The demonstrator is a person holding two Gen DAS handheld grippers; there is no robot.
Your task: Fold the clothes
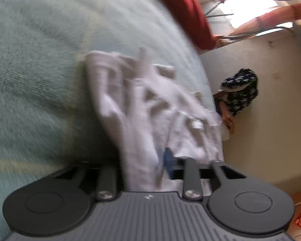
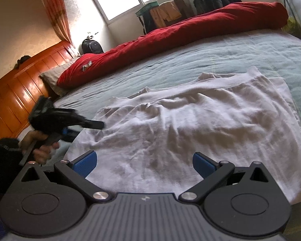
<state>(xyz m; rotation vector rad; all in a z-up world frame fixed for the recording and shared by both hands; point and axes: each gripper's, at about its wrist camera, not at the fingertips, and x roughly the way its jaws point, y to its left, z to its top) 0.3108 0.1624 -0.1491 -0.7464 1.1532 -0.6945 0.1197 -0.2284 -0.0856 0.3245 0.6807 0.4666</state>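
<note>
With our left gripper (image 1: 150,160) clenched on a bunched edge of the white shirt (image 2: 190,124), which lies rumpled on the near side of the bed (image 2: 230,56), our right gripper (image 2: 144,163) hovers released over its near hem.

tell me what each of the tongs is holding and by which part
The left tongs are shut on the white shirt, at its edge nearest the headboard. The right tongs are open above it, holding nothing.

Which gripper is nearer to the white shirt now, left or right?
Left. The left gripper is at the white shirt, gripping its edge; the right gripper hangs open just over its near hem.
</note>
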